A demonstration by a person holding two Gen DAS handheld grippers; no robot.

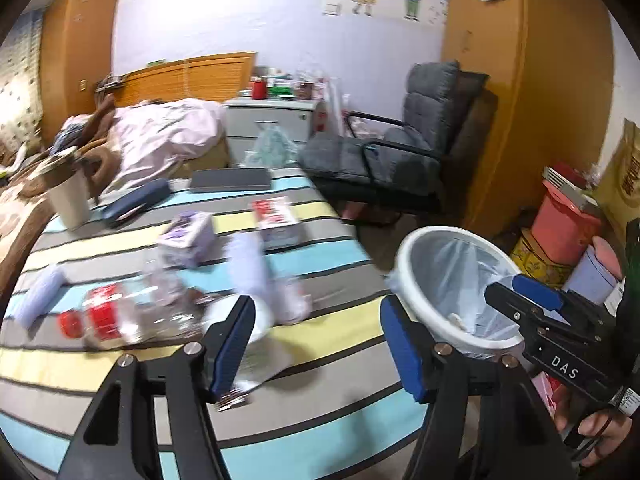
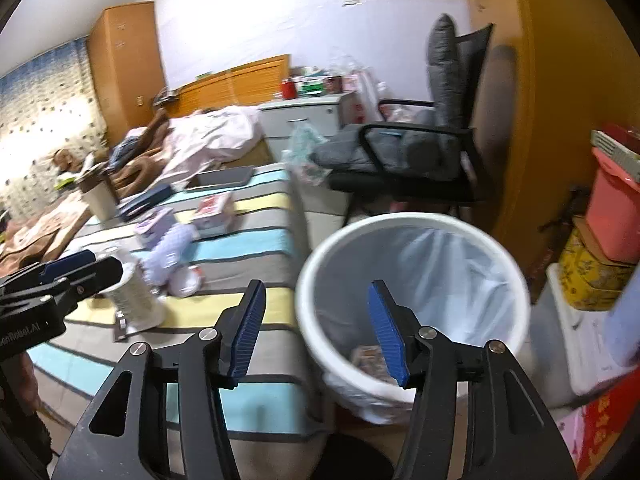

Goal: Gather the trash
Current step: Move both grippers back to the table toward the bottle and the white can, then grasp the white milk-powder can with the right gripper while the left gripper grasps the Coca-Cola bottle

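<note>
Left wrist view shows the left gripper (image 1: 316, 344) spread wide and holding nothing, low in the frame over the striped bed (image 1: 328, 432), while the right gripper (image 2: 316, 332), also wide and empty, hangs at the bottom centre of its own view just over the near rim of the white bin (image 2: 412, 220). I'd judge the step in hand to be reaching for the next bit of litter: the crushed clear bottle (image 1: 132, 316) with the red cap lies at lower left, just beyond the left fingertips, so come in low with the jaws straddling its body rather than the slippery cap end, and close gently since thin plastic will buckle. Counting what I can make out on the bed: one bottle, two small boxes, purple (image 1: 188, 238) and red-and-white (image 1: 276, 216), two pale wrapped rolls (image 1: 250, 264), one white cup (image 1: 70, 192), one dark tablet (image 1: 230, 179). One lined bin sits right of the bed with some rubbish already at its bottom
</note>
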